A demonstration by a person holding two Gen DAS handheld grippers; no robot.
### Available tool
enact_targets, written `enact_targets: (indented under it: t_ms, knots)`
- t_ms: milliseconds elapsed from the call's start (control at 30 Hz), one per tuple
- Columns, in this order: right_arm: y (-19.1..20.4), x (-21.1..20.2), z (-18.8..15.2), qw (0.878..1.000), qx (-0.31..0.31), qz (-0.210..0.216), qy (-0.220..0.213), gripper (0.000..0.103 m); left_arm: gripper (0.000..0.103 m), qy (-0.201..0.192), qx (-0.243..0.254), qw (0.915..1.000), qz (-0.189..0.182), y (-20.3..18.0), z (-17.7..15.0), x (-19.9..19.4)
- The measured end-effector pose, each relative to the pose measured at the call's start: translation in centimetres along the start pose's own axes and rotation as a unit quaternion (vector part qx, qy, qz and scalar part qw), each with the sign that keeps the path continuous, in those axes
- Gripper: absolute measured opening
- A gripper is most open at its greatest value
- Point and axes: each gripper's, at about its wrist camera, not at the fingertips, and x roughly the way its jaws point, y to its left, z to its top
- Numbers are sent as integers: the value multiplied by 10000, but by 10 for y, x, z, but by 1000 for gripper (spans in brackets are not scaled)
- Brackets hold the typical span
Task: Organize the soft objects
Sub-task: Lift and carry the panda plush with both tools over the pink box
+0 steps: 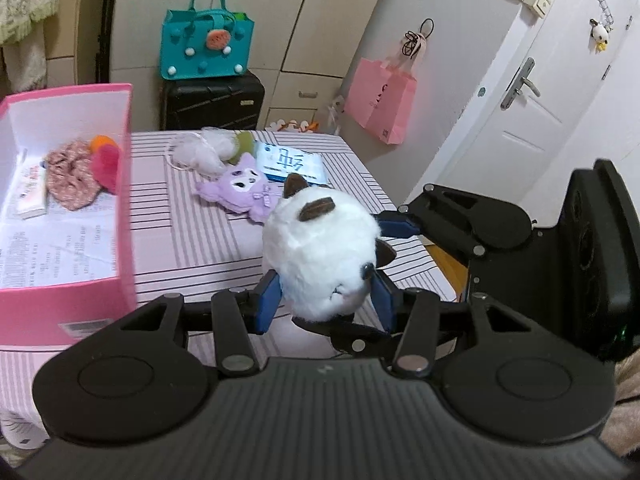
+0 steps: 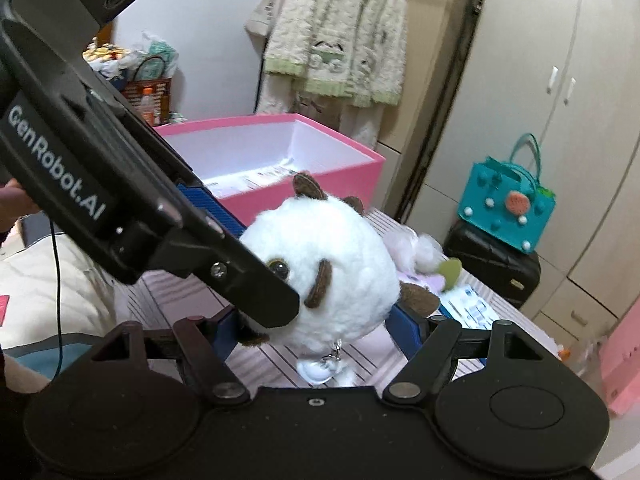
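A white fluffy plush ball [image 1: 320,248] with brown ears hangs above the striped table [image 1: 192,240]. My left gripper [image 1: 326,300] is shut on it, its blue pads pressing into the lower sides. My right gripper [image 2: 316,328] is shut on the same plush [image 2: 320,260] from the right; one of its blue fingers [image 1: 396,227] touches the fur. In the right wrist view the left gripper's body crosses from the upper left and hides part of the toy. A purple plush [image 1: 244,188] and a pale fluffy toy [image 1: 200,152] lie on the table.
An open pink box [image 1: 124,200] stands at the left with a floral scrunchie [image 1: 70,176] and a pink pompom [image 1: 106,160] inside. A blue-white tissue pack [image 1: 292,162] lies behind the purple plush. Behind the table a teal bag [image 1: 206,46] sits on a black suitcase [image 1: 212,100].
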Motion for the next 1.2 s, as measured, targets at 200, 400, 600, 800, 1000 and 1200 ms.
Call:
enact_targets:
  t_ms: [200, 400, 600, 800, 1000, 1200]
  knots:
    - [17, 1, 25, 9995, -199, 247, -78, 79, 47, -216, -107, 9996, 118, 15, 0, -30]
    - [30, 9, 57, 9976, -557, 203, -362, 79, 47, -621, -218, 9973, 340, 33, 11, -56]
    - [30, 26, 94, 9955, -635, 355, -606, 79, 48, -1039, -429, 9921, 565, 60, 25, -82]
    - [29, 45, 131, 9918, -646, 663, -883, 79, 48, -1458, -627, 9839, 817, 89, 40, -99]
    - [18, 82, 163, 9898, -463, 1113, -759, 79, 47, -1511, -1053, 9783, 947, 128, 53, -87]
    - [8, 139, 171, 9871, -167, 1569, -288, 79, 47, -1123, -1538, 9766, 996, 171, 63, -57]
